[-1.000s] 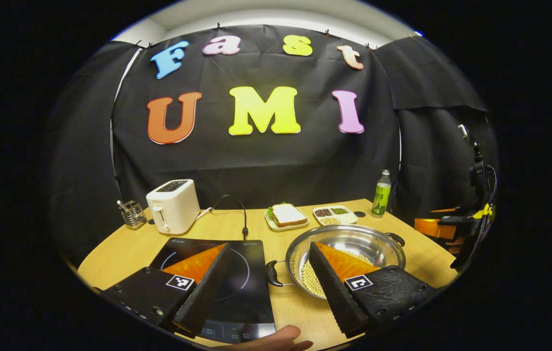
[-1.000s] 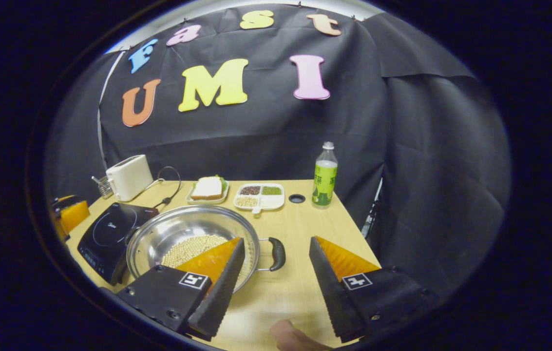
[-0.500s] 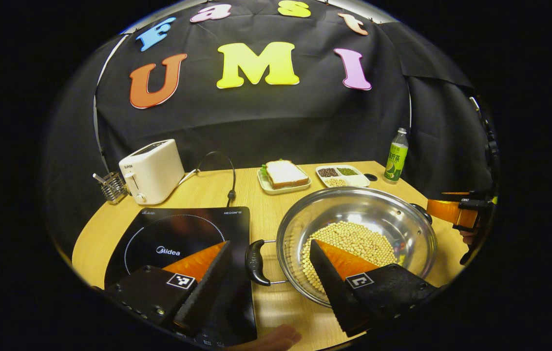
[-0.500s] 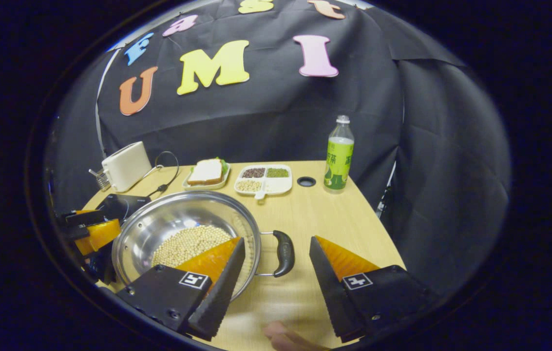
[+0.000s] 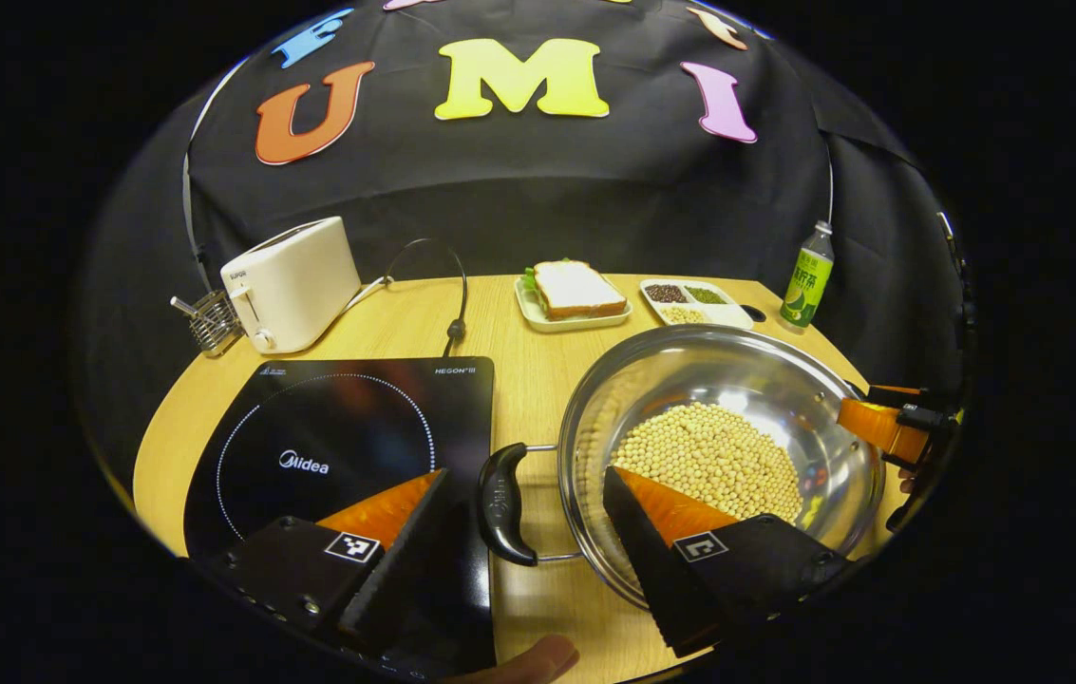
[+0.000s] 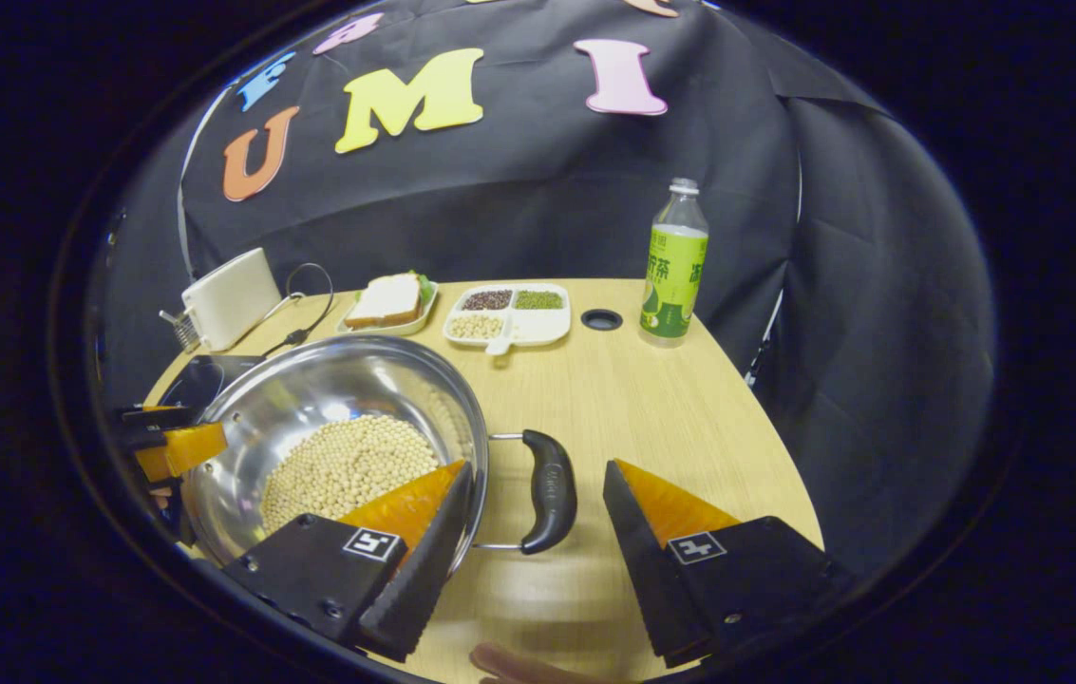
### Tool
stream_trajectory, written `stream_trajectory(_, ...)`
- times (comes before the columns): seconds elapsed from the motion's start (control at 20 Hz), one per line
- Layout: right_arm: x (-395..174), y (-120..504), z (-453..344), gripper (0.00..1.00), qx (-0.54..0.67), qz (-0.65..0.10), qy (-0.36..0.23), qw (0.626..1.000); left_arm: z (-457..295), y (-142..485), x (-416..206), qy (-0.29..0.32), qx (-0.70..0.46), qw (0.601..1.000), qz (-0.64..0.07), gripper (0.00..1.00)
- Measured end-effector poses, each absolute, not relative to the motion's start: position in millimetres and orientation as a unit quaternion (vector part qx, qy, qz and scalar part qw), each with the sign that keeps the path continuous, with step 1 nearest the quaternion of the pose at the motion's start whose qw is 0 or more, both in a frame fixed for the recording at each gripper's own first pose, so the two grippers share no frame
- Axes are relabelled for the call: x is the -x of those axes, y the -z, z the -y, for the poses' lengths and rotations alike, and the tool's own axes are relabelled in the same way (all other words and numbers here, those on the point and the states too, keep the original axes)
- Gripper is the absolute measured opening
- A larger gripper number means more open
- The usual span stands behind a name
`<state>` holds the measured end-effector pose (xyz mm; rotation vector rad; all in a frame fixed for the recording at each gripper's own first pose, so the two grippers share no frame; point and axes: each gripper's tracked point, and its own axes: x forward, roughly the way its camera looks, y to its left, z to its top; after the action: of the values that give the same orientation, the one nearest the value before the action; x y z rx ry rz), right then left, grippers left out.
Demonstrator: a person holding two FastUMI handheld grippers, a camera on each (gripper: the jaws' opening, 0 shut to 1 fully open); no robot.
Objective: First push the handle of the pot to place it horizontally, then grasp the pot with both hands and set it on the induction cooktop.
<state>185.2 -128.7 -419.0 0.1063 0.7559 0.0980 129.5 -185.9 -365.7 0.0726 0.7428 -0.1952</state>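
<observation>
The light wooden table [image 5: 538, 351] carries everything; the flat black glass induction cooktop [image 5: 338, 446] lies under and ahead of the left gripper's [image 5: 526, 546] left finger, bare on top; the wide shiny steel pot [image 5: 746, 380] holding pale soybeans [image 5: 708, 456] sits on the table just beside the cooktop, not on it, under that gripper's right finger; its black loop handle [image 5: 501, 503] lies level, in the gap between the two spread fingers, touched by neither; in the right gripper view the pot [image 6: 310, 399] lies under the right gripper's [image 6: 538, 551] left finger, and the opposite black handle [image 6: 549, 489] sits between its wide-spread fingers, also untouched; the other gripper shows at the pot's far rim in each view; beyond the fingers stand a cream toaster [image 5: 291, 282], a green-labelled bottle [image 6: 673, 261], a sandwich on a pale plate [image 5: 575, 290] and a white divided dish of grains [image 6: 507, 313].
</observation>
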Motion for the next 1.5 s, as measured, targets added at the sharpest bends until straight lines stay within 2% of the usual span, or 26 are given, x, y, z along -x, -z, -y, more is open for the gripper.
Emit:
stream_trajectory(0.05,-185.8,419.1,129.3,0.88,-0.054,-0.368,-0.046,0.927,185.4,368.2,-129.6,0.092,-0.037,0.925,-0.366,0.96)
stream_trajectory(0.2,-184.2,423.1,128.0,0.88,-0.066,-0.38,-0.046,0.921,180.4,370.3,-132.9,0.085,-0.051,0.927,-0.362,0.95)
stream_trajectory(0.3,-182.9,426.3,127.0,0.92,-0.083,-0.39,-0.046,0.916,183.8,370.7,-133.8,0.091,-0.052,0.926,-0.362,0.88)
stream_trajectory(0.35,-183.0,425.3,123.5,0.88,-0.093,-0.39,-0.052,0.914,183.3,374.1,-133.2,0.094,-0.057,0.925,-0.364,0.96)
stream_trajectory(0.4,-183.0,425.3,118.7,0.87,-0.096,-0.393,-0.058,0.913,184.2,372.2,-132.5,0.099,-0.058,0.924,-0.364,0.84)
stream_trajectory(0.45,-182.3,426.1,114.3,0.82,-0.106,-0.393,-0.062,0.911,187.4,370.6,-131.4,0.102,-0.057,0.923,-0.365,0.82)
stream_trajectory(0.55,-179.5,424.7,112.9,0.66,-0.107,-0.401,-0.053,0.908,190.0,366.7,-132.2,0.102,-0.061,0.923,-0.366,0.69)
stream_trajectory(0.65,-174.5,422.7,113.1,0.62,-0.118,-0.408,-0.038,0.904,191.0,365.5,-131.5,0.101,-0.049,0.924,-0.367,0.62)
stream_trajectory(0.8,-165.2,418.8,118.3,0.6,-0.114,-0.413,-0.019,0.903,192.1,369.2,-128.7,0.105,-0.047,0.921,-0.371,0.58)
stream_trajectory(1.0,-147.6,403.6,126.5,0.6,-0.108,-0.41,0.002,0.906,197.9,355.8,-116.9,0.119,-0.05,0.924,-0.36,0.58)
stream_trajectory(1.5,-111.2,314.0,114.2,0.6,-0.084,-0.361,-0.001,0.929,170.8,275.2,-95.3,0.125,-0.046,0.942,-0.309,0.58)
